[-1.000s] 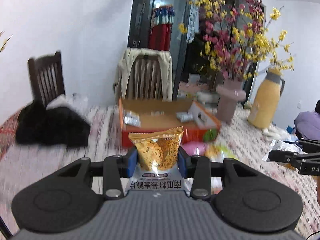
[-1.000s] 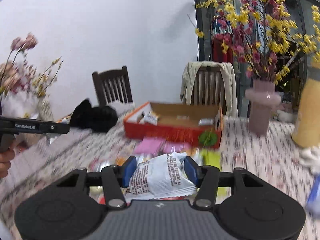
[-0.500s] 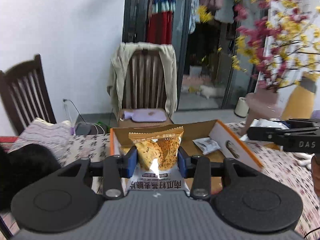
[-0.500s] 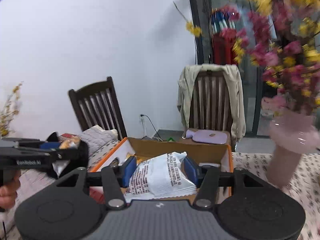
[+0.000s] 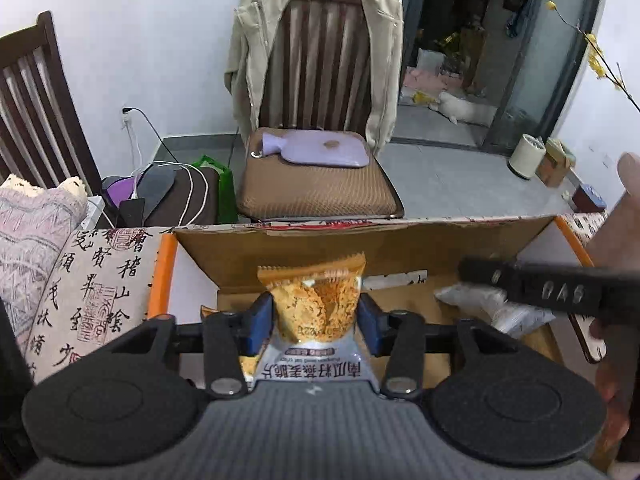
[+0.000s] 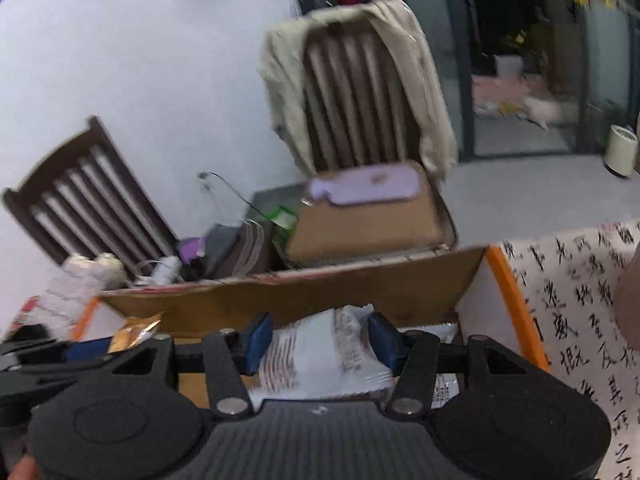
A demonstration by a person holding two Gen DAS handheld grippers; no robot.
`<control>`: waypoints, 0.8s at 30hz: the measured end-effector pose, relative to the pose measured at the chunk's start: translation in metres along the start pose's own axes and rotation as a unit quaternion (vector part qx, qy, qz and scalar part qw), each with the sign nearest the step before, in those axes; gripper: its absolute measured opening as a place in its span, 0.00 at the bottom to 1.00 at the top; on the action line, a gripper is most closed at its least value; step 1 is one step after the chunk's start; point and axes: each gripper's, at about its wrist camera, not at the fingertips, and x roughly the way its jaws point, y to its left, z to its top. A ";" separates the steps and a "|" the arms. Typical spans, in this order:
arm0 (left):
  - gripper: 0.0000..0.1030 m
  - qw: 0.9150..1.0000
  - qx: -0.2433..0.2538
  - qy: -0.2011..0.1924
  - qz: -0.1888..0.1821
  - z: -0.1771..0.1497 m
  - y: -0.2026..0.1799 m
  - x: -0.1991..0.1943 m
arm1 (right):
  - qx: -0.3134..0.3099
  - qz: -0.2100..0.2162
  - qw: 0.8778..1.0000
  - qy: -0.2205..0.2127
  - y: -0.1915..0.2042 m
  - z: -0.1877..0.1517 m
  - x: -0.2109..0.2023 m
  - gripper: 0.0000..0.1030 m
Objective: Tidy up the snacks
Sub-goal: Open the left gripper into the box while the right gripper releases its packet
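Both grippers hang over the open cardboard box [image 5: 400, 240] on the calligraphy tablecloth [image 5: 100, 280], chair with a beige jacket [image 5: 320, 40] behind. The left gripper [image 5: 316, 320] and right gripper [image 6: 320, 338] have just been opening. The orange snack bag [image 5: 316, 300] sits between loosened left pads, the white packet [image 6: 320, 352] between the right's. A second ago both were clamped, short of the box.

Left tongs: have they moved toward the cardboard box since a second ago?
Yes. The left tongs now hang over the cardboard box, which earlier lay far ahead; their jaws have just been opening around the orange snack packet.
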 end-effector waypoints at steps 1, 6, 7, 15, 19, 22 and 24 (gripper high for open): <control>0.59 1.000 0.000 -0.004 -0.001 -0.001 0.000 -0.002 | -0.001 0.001 1.000 -0.001 0.001 -0.004 -0.001 0.66; 0.80 1.000 -0.005 -0.015 0.017 -0.003 0.001 -0.014 | -0.015 0.003 0.999 -0.042 0.002 -0.019 -0.024 0.79; 0.80 1.000 0.002 -0.014 0.014 -0.002 0.000 -0.017 | -0.020 0.001 0.999 -0.042 0.003 -0.020 -0.027 0.79; 0.81 0.998 0.040 -0.047 0.026 -0.018 -0.009 -0.095 | -0.065 -0.018 0.996 -0.056 0.012 -0.031 -0.087 0.79; 0.81 0.997 0.041 -0.061 0.039 -0.028 -0.015 -0.132 | -0.085 -0.026 0.993 -0.072 0.012 -0.045 -0.133 0.79; 0.82 0.996 0.031 -0.076 0.039 -0.048 -0.015 -0.165 | -0.101 -0.029 0.991 -0.086 0.013 -0.065 -0.171 0.79; 0.82 0.995 0.036 -0.080 0.048 -0.067 -0.018 -0.184 | -0.116 -0.031 0.988 -0.096 0.013 -0.085 -0.196 0.79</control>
